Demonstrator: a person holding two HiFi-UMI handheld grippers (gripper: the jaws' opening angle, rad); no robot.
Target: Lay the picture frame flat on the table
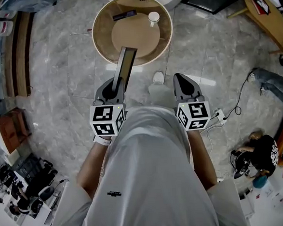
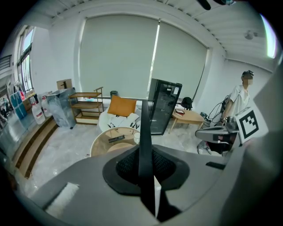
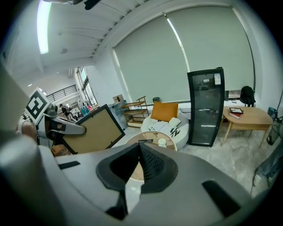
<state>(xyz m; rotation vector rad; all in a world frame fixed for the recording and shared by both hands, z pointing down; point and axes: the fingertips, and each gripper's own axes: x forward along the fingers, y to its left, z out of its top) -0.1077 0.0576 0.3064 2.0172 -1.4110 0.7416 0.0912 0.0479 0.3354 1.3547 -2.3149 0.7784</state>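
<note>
The picture frame (image 1: 125,63), black-edged with a brown back, is held upright and edge-on over the near rim of the round wooden table (image 1: 96,32). My left gripper (image 1: 116,85) is shut on its lower edge. In the left gripper view the frame (image 2: 144,132) is a thin dark strip rising between the jaws of the left gripper (image 2: 145,170). The right gripper view shows the frame's brown back (image 3: 93,129) off to the left. My right gripper (image 1: 179,79) hangs beside it, apart from the frame, with its jaws closed on nothing (image 3: 139,155).
On the table lie a white cup (image 1: 153,18) and a dark remote (image 1: 124,14). A white sofa with an orange cushion (image 3: 164,111), a black cabinet (image 3: 205,106) and a wooden side table (image 3: 246,115) stand beyond. A person (image 2: 240,95) stands right; cables (image 1: 226,114) lie on the floor.
</note>
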